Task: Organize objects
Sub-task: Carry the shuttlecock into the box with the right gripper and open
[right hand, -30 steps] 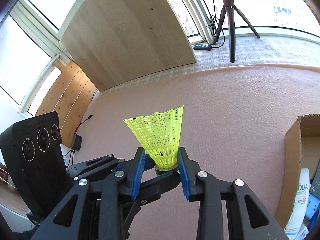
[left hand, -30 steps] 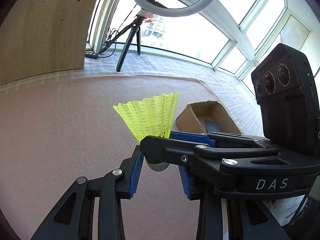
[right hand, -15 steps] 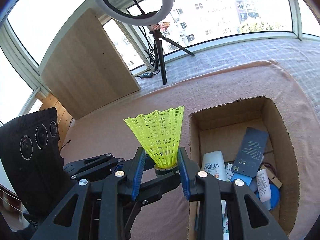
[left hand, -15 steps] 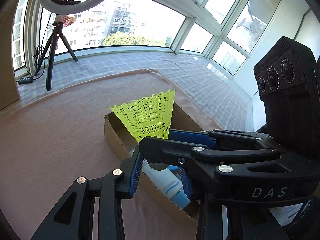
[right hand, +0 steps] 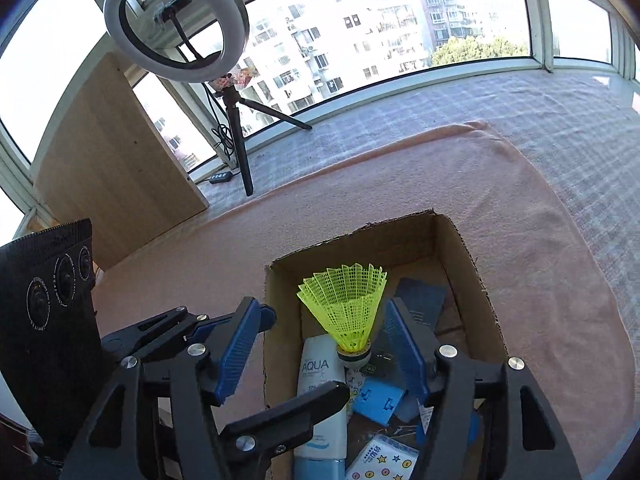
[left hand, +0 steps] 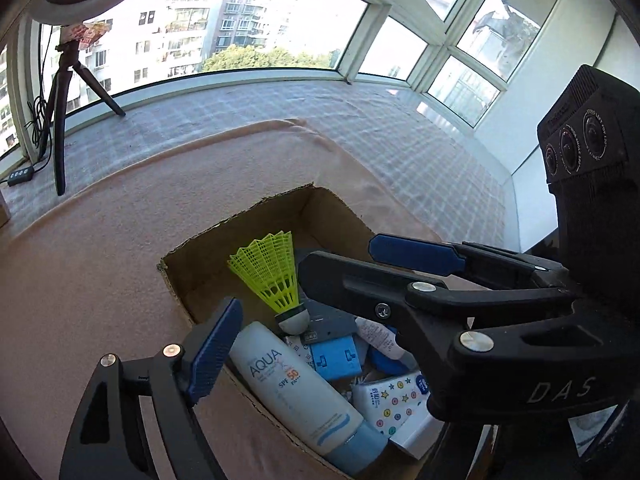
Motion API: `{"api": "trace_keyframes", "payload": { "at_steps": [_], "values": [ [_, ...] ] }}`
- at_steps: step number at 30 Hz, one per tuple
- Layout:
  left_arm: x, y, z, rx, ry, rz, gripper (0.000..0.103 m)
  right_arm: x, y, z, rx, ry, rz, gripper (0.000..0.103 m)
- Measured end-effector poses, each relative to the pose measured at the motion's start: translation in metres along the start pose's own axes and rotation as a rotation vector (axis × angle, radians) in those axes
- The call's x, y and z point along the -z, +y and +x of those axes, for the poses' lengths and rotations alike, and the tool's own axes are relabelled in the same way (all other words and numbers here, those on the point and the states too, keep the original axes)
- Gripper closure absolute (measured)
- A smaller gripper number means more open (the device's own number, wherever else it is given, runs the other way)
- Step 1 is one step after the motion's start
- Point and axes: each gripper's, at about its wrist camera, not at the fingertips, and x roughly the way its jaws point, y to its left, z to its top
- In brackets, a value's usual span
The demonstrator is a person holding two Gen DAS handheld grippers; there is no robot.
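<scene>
The shuttlecock [right hand: 344, 308] is judged very light, with a springy yellow mesh skirt that would crush under a hard squeeze and a small firm cork nose; the nose, or the narrow neck just above it, is judged the right place to be gripped, gently. A drop into the box [right hand: 472, 280] is judged harmless, though a bounce or a roll among the contents is likely

The shuttlecock is seen upright, skirt up, over the open cardboard box, with its nose just above the white AQUA bottle [left hand: 288, 384] and the blue packets [left hand: 336, 358] inside. Whether the nose already touches the bottle cannot be told

Both hand-held grippers are released and their jaws are opening. In the right wrist view the right gripper [right hand: 320, 344] is spread either side of the shuttlecock: the blue pads [right hand: 236, 348] stand clear of the skirt and nose, so nothing is pressed, though the shuttlecock is between them. In the left wrist view the left gripper [left hand: 332, 308] is also spread, one pad near left, the other far right, with the shuttlecock in the gap and apart from both

The box lies on a pink cloth over the tabletop [right hand: 520, 208], with a ring light [right hand: 176, 20] on a tripod at the far left by the window
</scene>
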Motion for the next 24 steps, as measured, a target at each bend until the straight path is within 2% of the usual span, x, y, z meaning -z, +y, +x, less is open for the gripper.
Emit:
{"api": "trace_keyframes", "payload": {
  "at_steps": [5, 13, 17, 24],
  "values": [
    [0.001, 0.012, 0.003, -0.031, 0.021, -0.018, 0.019, 0.000, -0.007, 0.000, 0.012, 0.003, 0.016, 0.040],
    [0.006, 0.023, -0.016, -0.078, 0.003, -0.036, 0.019, 0.003, -0.002, -0.007, 0.012, -0.007, 0.016, 0.040],
    [0.013, 0.028, -0.034, -0.109, -0.014, -0.055, 0.019, 0.009, 0.005, -0.016, 0.012, -0.018, 0.004, 0.039],
    [0.036, 0.034, -0.079, -0.203, -0.056, -0.056, 0.018, 0.024, 0.028, -0.033, 0.010, -0.036, -0.038, 0.037]
  ]
}}
